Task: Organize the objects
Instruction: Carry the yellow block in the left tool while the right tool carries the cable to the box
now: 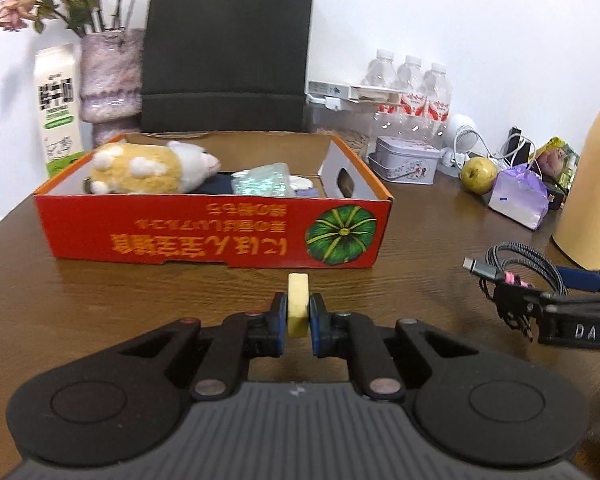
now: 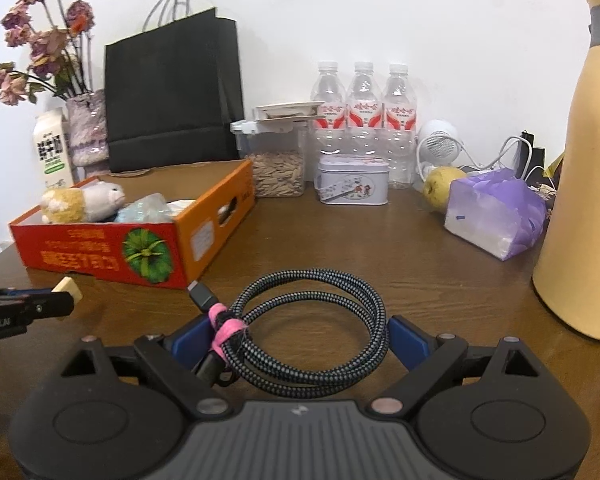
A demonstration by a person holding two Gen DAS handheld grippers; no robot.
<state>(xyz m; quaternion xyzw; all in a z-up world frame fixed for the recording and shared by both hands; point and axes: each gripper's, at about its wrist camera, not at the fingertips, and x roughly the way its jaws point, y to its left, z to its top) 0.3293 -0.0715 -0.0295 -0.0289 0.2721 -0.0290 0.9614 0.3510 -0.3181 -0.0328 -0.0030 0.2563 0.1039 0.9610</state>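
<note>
Brown wooden bench (image 1: 100, 300) holds the orange box (image 1: 220, 232) at centre frame, already containing a plush toy (image 1: 148, 168) and packets. Left tool (image 1: 298, 316) pinches a yellow eraser (image 1: 298, 304) just before it; right tool (image 2: 300, 340), jaws wide, cradles the coiled cable (image 2: 312, 320) at lower centre, so both look still unboxed.

- "DAS" in pale letters reads on the right gripper (image 1: 512, 300), at the frame's edge.
- "RobaLAI", partly cut off, shows on the left gripper (image 2: 66, 294).
- Yellow characters on the red box (image 1: 216, 228) stand upside down, unreadable.
</note>
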